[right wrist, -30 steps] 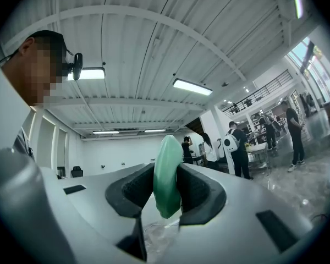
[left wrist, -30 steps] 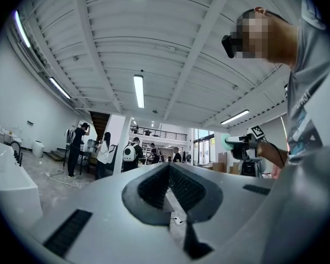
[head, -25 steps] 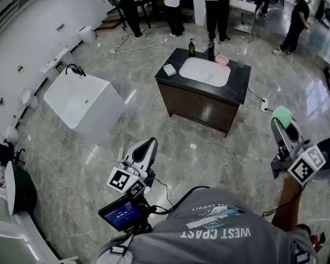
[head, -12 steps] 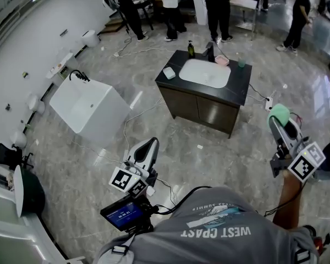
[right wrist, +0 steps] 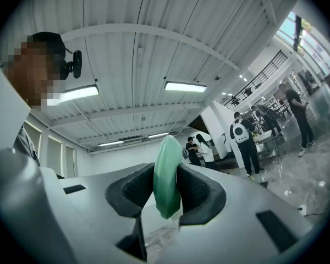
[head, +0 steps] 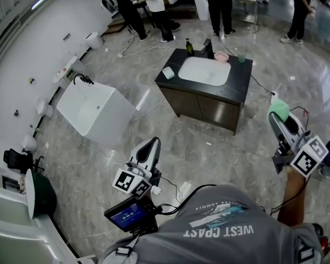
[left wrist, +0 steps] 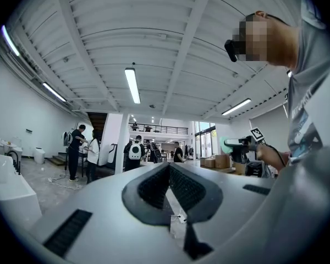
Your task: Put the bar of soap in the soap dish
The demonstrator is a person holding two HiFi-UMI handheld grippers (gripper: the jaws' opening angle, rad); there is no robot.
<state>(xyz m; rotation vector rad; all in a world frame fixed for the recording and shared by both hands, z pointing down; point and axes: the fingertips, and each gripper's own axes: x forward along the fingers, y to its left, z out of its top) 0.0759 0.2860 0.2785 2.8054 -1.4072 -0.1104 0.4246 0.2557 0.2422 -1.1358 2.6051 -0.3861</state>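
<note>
A green bar of soap (right wrist: 166,176) is clamped between the jaws of my right gripper (right wrist: 168,183), which points up and forward. In the head view the soap (head: 279,110) shows at the tip of the right gripper (head: 280,117), held high at the right, well short of the vanity. My left gripper (head: 149,147) is shut with nothing in it; in the left gripper view (left wrist: 169,187) its pads meet. A pale soap dish (head: 169,72) lies on the left end of the dark vanity top (head: 239,84), far ahead. A pink dish (head: 222,56) sits behind the white basin (head: 204,71).
A white freestanding tub (head: 96,110) stands to the left. Cables (head: 148,110) trail over the marble floor. A dark bottle (head: 189,47) and a green cup (head: 241,56) stand on the vanity. Several people (head: 220,7) stand behind it. A black stool (head: 41,194) is at the left.
The view has moved forward slightly toward the vanity. Both grippers keep their pose, the right one still holding the soap.
</note>
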